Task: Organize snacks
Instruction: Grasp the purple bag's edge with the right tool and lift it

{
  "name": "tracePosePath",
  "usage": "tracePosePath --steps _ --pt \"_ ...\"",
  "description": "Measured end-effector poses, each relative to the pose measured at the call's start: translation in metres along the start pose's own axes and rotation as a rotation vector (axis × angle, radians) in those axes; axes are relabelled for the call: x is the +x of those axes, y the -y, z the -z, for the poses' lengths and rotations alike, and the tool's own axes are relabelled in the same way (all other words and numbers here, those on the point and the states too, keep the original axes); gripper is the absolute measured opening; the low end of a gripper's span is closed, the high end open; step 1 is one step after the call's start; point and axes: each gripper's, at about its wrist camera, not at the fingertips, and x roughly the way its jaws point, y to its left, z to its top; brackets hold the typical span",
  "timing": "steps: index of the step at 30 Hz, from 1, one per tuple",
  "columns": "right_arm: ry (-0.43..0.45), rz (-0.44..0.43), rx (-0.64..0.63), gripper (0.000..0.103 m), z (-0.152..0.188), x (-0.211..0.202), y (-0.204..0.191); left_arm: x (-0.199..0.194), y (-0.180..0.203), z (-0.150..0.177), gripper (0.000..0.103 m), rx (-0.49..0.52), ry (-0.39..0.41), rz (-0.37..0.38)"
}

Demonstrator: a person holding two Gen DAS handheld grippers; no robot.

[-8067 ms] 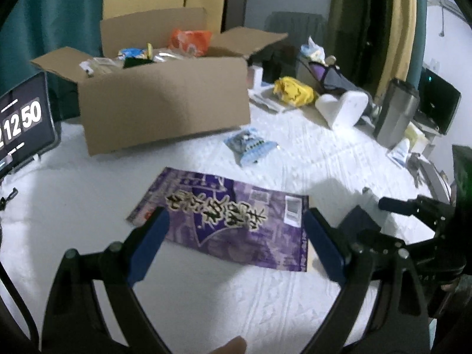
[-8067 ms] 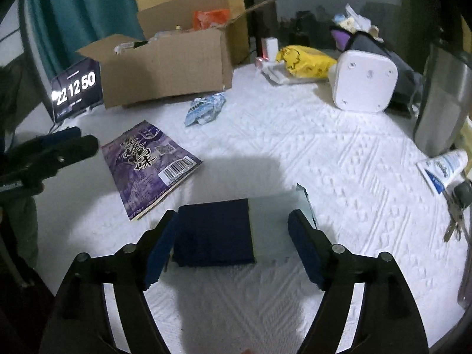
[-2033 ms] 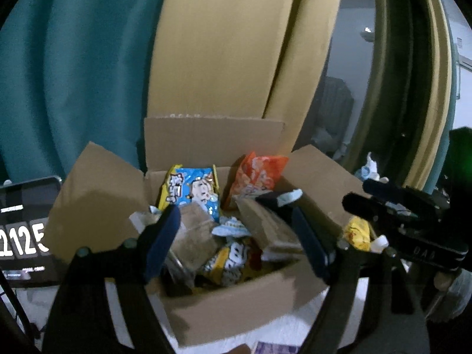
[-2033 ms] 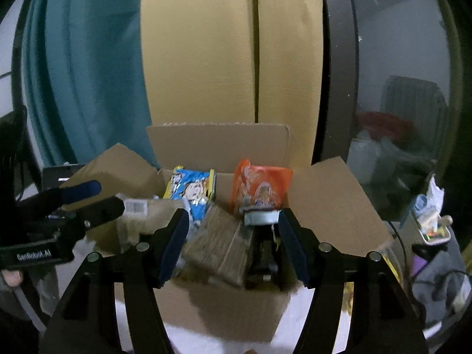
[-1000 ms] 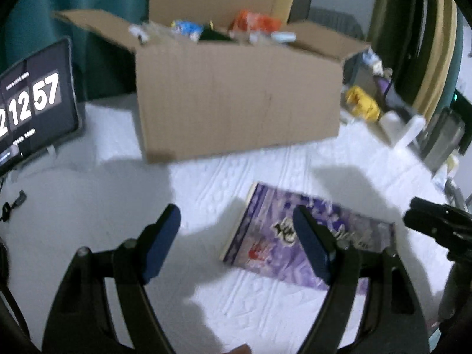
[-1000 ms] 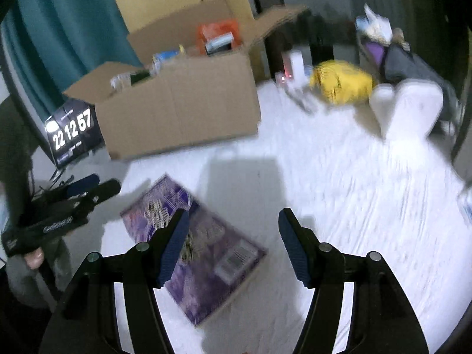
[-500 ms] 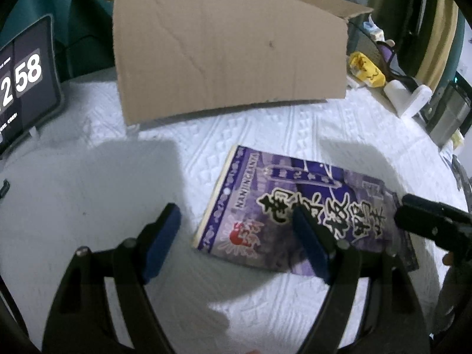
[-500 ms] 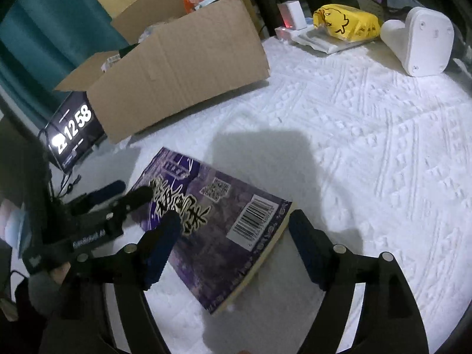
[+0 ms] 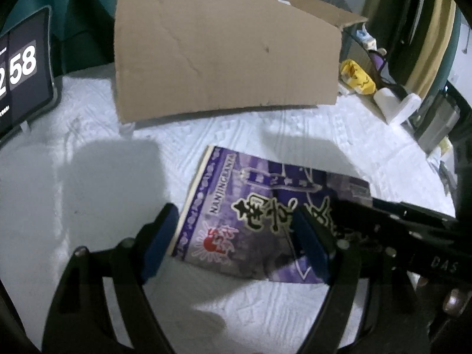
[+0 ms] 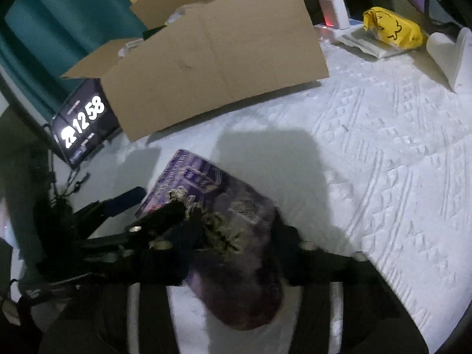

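A purple snack bag (image 9: 250, 206) with black lettering lies on the white cloth in front of the open cardboard box (image 9: 227, 59), which holds several snacks. My left gripper (image 9: 234, 243) is open, its blue pads (image 9: 159, 242) astride the bag's near left corner without touching it. My right gripper (image 10: 233, 230) is closing on the bag's other end. The purple snack bag (image 10: 236, 250) fills the gap between its fingers and bulges up. In the left wrist view the right gripper's fingers (image 9: 383, 212) reach in from the right across the bag.
A tablet clock (image 9: 20, 70) leans at the left of the box. A yellow bag (image 10: 392, 29), a white plastic object (image 10: 451, 53) and a metal cup (image 9: 436, 124) stand at the back right. White textured cloth (image 10: 398, 162) lies bare to the right.
My right gripper has come down onto the purple bag and its jaws have narrowed around it, bunching it up. The left gripper has edged closer to the bag's left corner.
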Motion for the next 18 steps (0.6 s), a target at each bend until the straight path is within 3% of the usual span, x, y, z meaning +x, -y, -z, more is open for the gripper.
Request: tracePosePath --steps 7,18 --pt "0.01 -0.002 -0.07 0.028 -0.001 -0.009 -0.011 -0.01 -0.008 -0.002 0.08 -0.044 0.023 0.04" --pt "0.149 0.018 -0.205 0.027 -0.045 -0.06 -0.032 -0.069 -0.023 -0.027 0.082 -0.06 0.216 -0.03"
